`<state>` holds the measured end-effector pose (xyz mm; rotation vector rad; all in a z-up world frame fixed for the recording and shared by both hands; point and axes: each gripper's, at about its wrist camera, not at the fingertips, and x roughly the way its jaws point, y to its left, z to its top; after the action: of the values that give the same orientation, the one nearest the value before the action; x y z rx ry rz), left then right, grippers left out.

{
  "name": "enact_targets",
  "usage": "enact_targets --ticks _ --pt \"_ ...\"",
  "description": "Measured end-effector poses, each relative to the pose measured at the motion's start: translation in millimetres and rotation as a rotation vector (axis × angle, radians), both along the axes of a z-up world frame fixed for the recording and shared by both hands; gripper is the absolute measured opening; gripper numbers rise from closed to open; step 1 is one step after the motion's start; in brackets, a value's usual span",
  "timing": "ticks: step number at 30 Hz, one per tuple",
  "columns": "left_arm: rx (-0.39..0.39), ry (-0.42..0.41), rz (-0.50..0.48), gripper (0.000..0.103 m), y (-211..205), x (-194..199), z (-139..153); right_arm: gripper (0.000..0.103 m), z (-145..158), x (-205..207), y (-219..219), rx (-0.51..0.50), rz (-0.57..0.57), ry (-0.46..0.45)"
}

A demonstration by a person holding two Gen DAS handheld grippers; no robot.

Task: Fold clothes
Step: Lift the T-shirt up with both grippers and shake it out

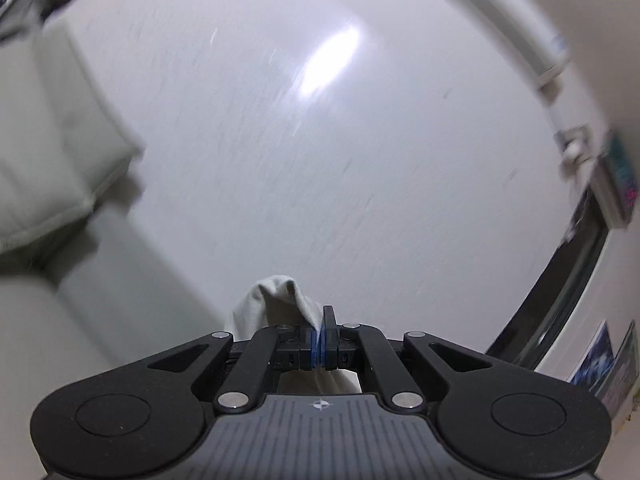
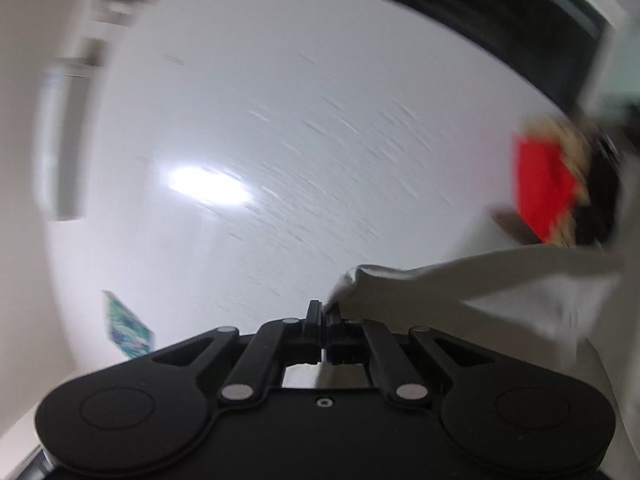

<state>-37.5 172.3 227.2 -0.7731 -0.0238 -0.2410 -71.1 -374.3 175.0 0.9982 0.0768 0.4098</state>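
Now the left gripper (image 1: 322,322) and the right gripper (image 2: 325,316) each pinch tight on the white cloth (image 1: 276,292), up near a white wall (image 1: 280,140).

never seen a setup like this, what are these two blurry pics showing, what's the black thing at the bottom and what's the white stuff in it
Each picture comes from a camera mounted on a hand-held gripper, looking forward along its two fingers. A person holds one such tool in each hand; there is no robot arm. The black shape at the bottom is the gripper itself.

In the left wrist view, the left gripper is shut on a pinch of white cloth. In the right wrist view, the right gripper is shut on white cloth that stretches off to the right. It is probably one garment held by both, though neither view shows that.

Both cameras point at a pale wall, so no work surface shows. A pale cushion sits at the left, and the blur hides finer detail.
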Motion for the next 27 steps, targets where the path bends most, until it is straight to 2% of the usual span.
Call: enact_targets --ticks 4,7,11,15,18,19,21,24,25,27 --pt "-0.017 -0.079 0.006 0.0 -1.8 -17.8 22.0 0.002 38.0 -41.0 -1.9 -0.034 -0.008 -0.117" --pt "0.04 -0.062 0.005 0.0 -6.1 -5.8 27.7 0.002 48.1 -44.7 0.9 -0.075 -0.027 -0.151" --pt "0.102 0.16 -0.006 0.0 -0.6 74.1 -3.9 0.002 36.8 5.2 7.9 -0.106 -0.038 -0.047" --pt "0.218 0.407 -0.015 0.0 6.3 180.6 -52.3 0.002 -3.6 103.1 24.6 -0.161 -0.029 0.207" --pt "0.217 0.469 -0.005 0.0 1.6 227.6 -62.2 0.002 -33.8 183.2 39.7 -0.208 -0.043 0.377" --pt "0.203 0.429 -0.013 0.0 0.3 228.5 -52.7 0.002 -35.0 197.0 39.9 -0.208 -0.057 0.391" --pt "0.207 0.296 -0.008 0.0 4.9 209.2 -15.7 0.002 -20.8 207.5 35.9 -0.212 -0.083 0.336" --pt "0.263 0.169 0.023 0.0 3.4 186.4 10.8 0.002 10.5 188.1 35.0 -0.289 -0.129 0.198" --pt "0.269 0.151 0.018 0.0 3.1 181.1 11.0 0.002 16.0 182.3 34.2 -0.313 -0.141 0.169" --pt "0.289 0.152 0.011 0.0 -0.4 175.7 -2.1 0.002 3.6 178.4 29.4 -0.318 -0.138 0.163"
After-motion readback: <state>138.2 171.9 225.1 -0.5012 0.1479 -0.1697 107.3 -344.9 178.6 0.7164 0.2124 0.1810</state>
